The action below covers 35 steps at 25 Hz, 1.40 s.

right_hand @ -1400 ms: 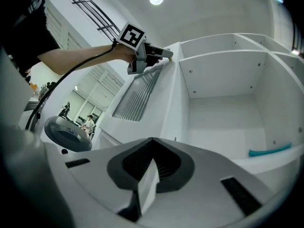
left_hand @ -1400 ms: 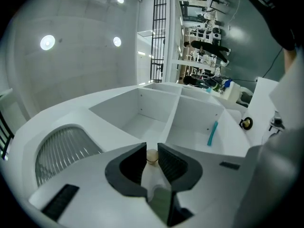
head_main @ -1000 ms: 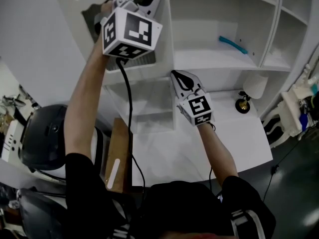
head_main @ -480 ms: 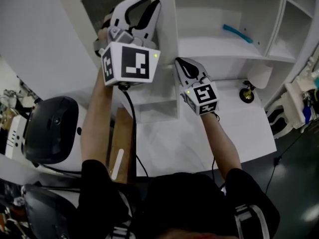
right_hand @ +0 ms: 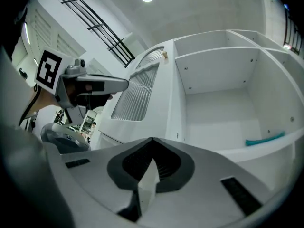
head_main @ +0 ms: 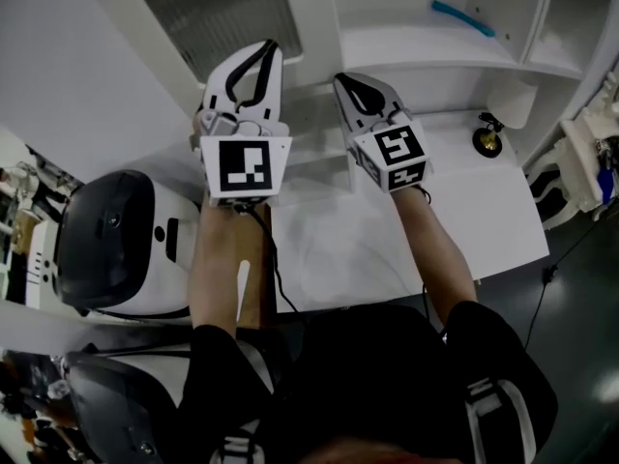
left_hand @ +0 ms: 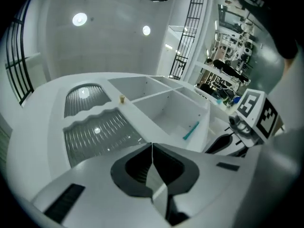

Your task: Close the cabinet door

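The white cabinet door [head_main: 218,13] has a ribbed glass panel and lies about flush with the cabinet front; it also shows in the left gripper view [left_hand: 97,132] and the right gripper view [right_hand: 135,94]. My left gripper [head_main: 270,46] hangs below and in front of the door, apart from it, jaws shut on nothing [left_hand: 152,145]. My right gripper [head_main: 340,78] is beside it, pointing at the open shelves, also shut and empty [right_hand: 153,139]. The left gripper [right_hand: 121,84] shows from the side in the right gripper view, level with the door.
Open white shelves fill the cabinet's right side, with a teal stick [head_main: 467,17] lying on one. A small lamp with a gold base [head_main: 486,138] stands on the white desk [head_main: 464,220]. A white and black machine [head_main: 116,240] sits at the left.
My left gripper has come down from the door's edge and now hangs lower, beside the right gripper. The door has swung in against the cabinet. The right gripper has stayed put.
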### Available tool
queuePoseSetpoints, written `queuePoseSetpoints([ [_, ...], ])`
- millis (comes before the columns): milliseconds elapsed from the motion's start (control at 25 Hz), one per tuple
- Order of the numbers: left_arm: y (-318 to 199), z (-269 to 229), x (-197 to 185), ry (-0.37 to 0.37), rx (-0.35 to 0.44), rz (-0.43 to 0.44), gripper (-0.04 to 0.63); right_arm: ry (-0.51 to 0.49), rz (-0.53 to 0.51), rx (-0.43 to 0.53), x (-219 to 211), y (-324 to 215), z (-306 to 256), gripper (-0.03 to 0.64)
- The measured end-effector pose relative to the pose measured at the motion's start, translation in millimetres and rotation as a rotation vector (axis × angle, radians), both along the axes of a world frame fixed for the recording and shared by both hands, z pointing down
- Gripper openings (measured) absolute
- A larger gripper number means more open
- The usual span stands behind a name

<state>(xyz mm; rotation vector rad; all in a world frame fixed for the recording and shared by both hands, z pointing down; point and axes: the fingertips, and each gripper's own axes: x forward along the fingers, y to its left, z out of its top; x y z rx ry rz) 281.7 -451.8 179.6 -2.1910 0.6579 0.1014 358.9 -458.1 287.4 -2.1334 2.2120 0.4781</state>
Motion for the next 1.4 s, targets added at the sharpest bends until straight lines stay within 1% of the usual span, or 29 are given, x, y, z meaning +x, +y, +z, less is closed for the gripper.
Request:
queuePoseSetpoints([
  [80, 4.0, 15.5, -1.5, 0.003, -0.052, 0.022, 0.012, -0.012, -0.011, 0.006, -5.9, 3.0, 1.3, 0.018],
  [160, 12.1, 30.4, -1.2, 0.019, -0.116, 0.062, 0.012, -0.022, -0.017, 0.008, -10.1, 9.1, 4.3, 0.018],
  [320, 16.2, 59.5, -4.8, 0.087, -0.28, 0.098, 0.011, -0.047, -0.016, 0.011, -13.5, 21.7, 13.0, 0.018],
  [440, 22.8, 81.5, -11.1, 0.133, -0.419, 0.119, 0.011, -0.059, -0.015, 0.013, -15.6, 30.1, 17.0, 0.018],
  [640, 26.7, 120.7, -18.7, 0.242, -0.582, 0.107, 0.011, -0.077, -0.014, -0.005, -14.3, 46.2, 28.8, 0.018],
  [840, 29.3, 161.6, -22.7, 0.296, -0.697, 0.045, 0.011, -0.101, -0.027, -0.064, -19.0, 60.0, 56.6, 0.018],
  [1000, 28.4, 191.2, -26.2, 0.325, -0.766, -0.013, 0.011, -0.103, -0.066, -0.117, -36.8, 62.8, 81.8, 0.018],
  [1120, 32.9, 213.4, -25.0, 0.307, -0.82, -0.046, 0.011, -0.136, -0.097, -0.161, -45.0, 67.2, 100.7, 0.018],
  [1200, 36.3, 226.3, -30.8, 0.293, -0.847, -0.062, 0.011, -0.138, -0.111, -0.182, -54.4, 71.8, 110.3, 0.018],
  [1280, 35.0, 237.9, -40.0, 0.295, -0.873, -0.086, 0.011, -0.13, -0.12, -0.202, -62.3, 72.3, 119.2, 0.018],
  [1400, 34.4, 248.2, -45.6, 0.302, -0.894, -0.112, 0.011, -0.16, -0.14, -0.229, -63.0, 73.1, 129.4, 0.018],
])
